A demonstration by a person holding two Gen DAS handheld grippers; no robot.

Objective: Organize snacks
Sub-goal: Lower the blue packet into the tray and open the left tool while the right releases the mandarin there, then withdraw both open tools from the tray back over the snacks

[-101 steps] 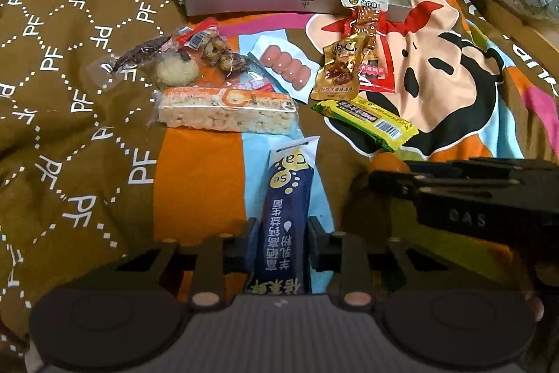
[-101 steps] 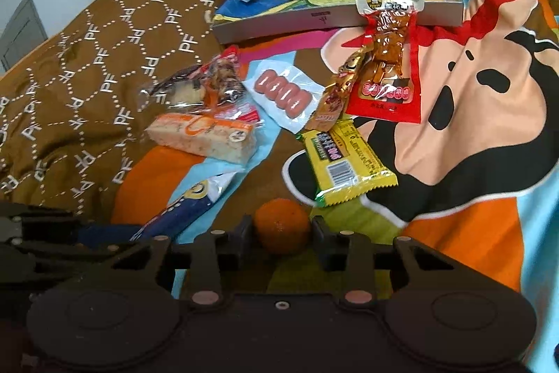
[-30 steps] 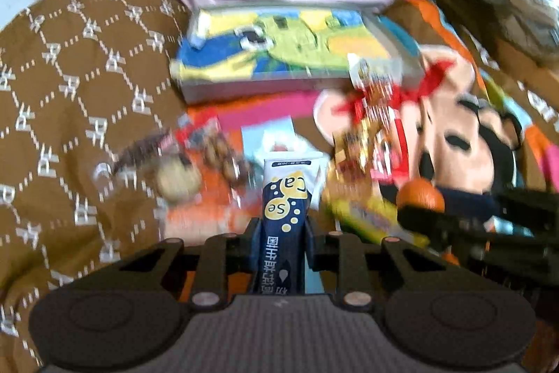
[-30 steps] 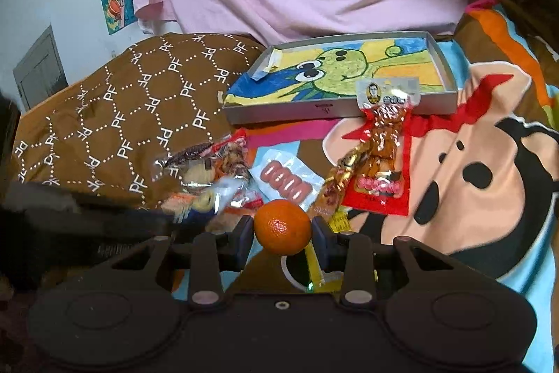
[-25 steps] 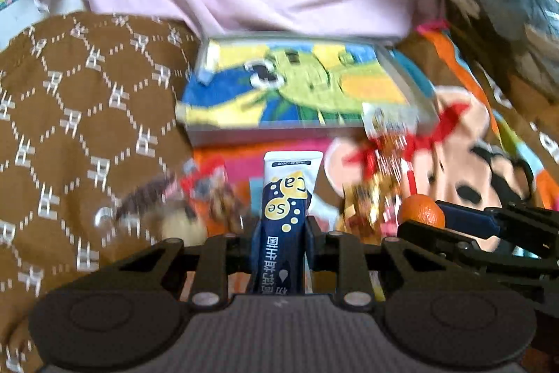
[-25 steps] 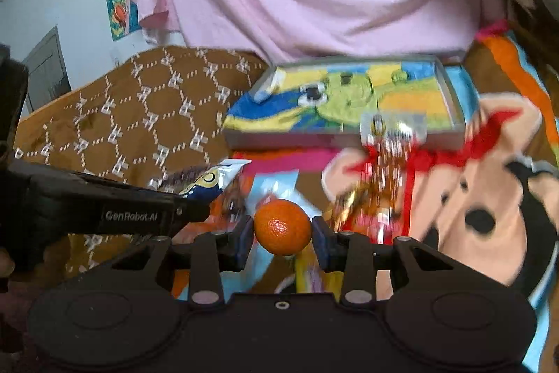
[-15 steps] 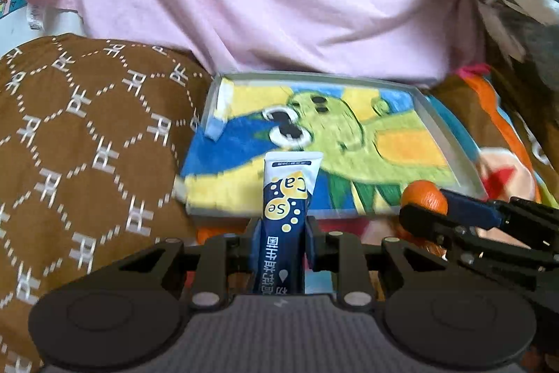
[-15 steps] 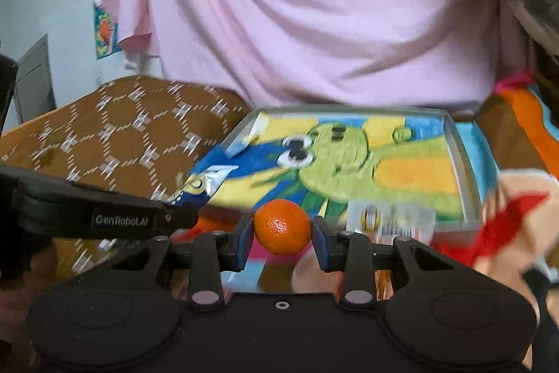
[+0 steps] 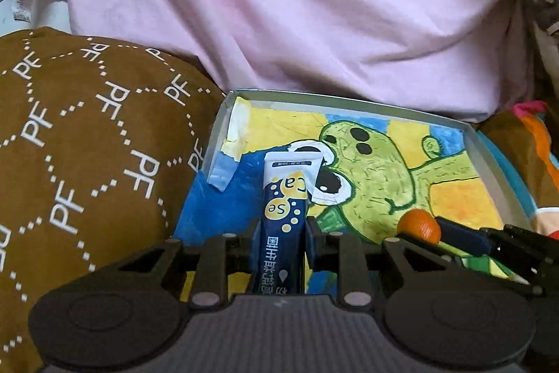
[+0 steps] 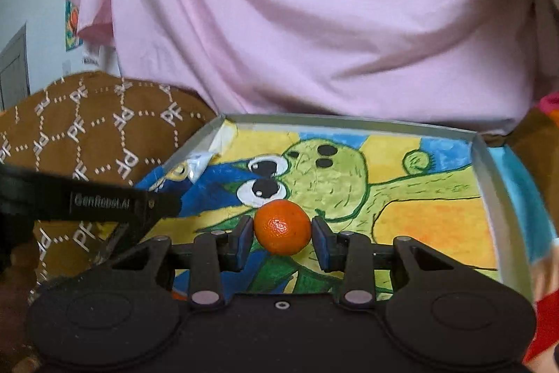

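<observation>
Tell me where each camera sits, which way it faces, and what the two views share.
Left wrist: on the left gripper, looking forward and down at the tray; its fingers clamp a blue sachet, and the right gripper enters at right.
Right wrist: on the right gripper, facing the same tray; its fingers clamp a mandarin, and the left gripper's finger enters at left.
Shared: tray with green cartoon drawing, mandarin, pink cloth, brown PF blanket.
</observation>
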